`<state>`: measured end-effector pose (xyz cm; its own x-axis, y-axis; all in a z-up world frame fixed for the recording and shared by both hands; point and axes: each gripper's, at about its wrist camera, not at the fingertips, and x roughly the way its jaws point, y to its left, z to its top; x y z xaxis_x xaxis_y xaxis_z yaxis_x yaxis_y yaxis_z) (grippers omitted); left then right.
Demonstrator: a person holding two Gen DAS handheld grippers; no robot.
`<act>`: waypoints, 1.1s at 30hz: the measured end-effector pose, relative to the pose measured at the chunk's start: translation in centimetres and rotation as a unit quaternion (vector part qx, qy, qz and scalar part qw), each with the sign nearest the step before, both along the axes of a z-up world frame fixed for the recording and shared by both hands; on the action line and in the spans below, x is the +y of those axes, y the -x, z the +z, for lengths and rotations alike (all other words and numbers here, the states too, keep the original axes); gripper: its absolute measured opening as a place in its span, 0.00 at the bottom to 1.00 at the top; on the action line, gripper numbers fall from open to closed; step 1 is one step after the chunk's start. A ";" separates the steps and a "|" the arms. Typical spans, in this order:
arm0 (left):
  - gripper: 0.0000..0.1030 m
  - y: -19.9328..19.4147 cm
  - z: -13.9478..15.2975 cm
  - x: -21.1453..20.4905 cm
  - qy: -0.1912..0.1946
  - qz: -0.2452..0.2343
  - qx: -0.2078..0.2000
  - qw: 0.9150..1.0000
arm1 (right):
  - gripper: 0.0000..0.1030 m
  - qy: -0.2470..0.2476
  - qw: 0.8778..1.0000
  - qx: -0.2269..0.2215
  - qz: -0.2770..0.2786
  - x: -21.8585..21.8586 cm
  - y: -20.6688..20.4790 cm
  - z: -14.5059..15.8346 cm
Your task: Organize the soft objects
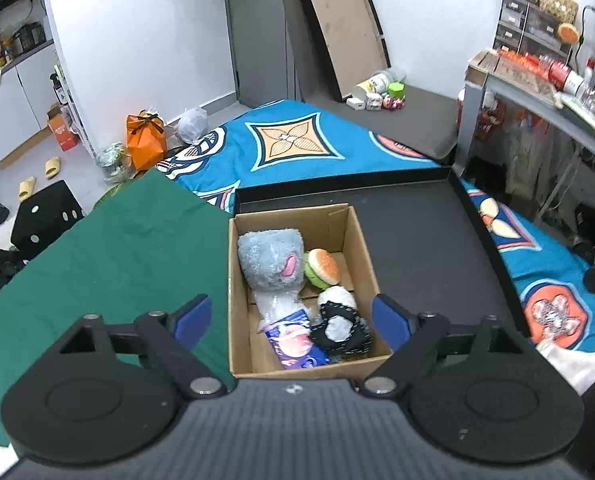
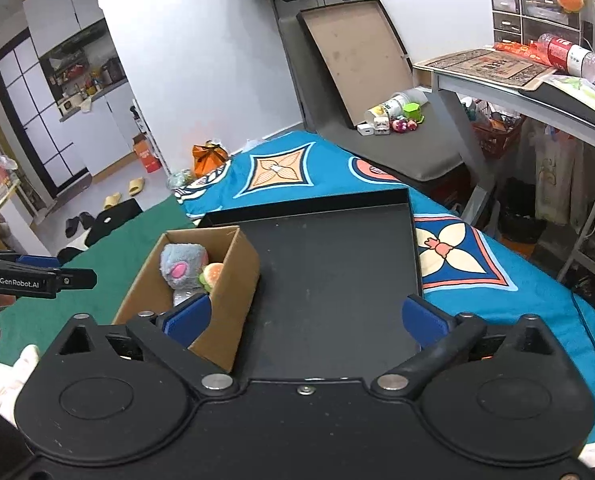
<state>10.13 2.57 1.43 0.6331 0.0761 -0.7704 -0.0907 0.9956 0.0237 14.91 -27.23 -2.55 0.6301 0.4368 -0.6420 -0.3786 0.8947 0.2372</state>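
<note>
Toy box [image 1: 297, 292] below spread L gripper [image 1: 291, 318]

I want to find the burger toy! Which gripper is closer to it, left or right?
Left. The left gripper hovers open right above the cardboard box where the burger toy lies. The right gripper hangs open over the black tray, beside the box.

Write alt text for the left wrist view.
An open cardboard box on a black tray holds a blue plush toy, a toy burger and other soft things. The left gripper hovers above, jaws open and empty.
</note>
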 end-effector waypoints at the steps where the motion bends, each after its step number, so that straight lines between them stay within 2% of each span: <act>1: 0.87 0.2 0.3 -0.1 0.003 0.000 -0.002 1.000 | 1.00 -0.002 1.000 0.001 0.001 -0.1 0.1 0.2; 9: 0.91 2.5 2.3 -0.7 0.018 0.001 -0.016 1.000 | 1.00 -0.010 1.000 0.002 0.003 -0.2 1.4 1.9; 14: 0.96 4.0 3.7 -0.9 0.035 0.008 -0.028 0.999 | 1.00 -0.022 1.000 -0.001 0.008 -0.1 2.3 3.1; 22: 0.97 6.9 5.8 -1.1 0.051 0.017 -0.050 0.997 | 1.00 -0.029 0.999 -0.014 0.025 0.5 4.3 5.3; 33: 0.97 10.0 8.1 -2.9 0.038 0.005 -0.089 0.995 | 1.00 -0.035 0.998 -0.033 0.043 0.8 7.7 7.9</act>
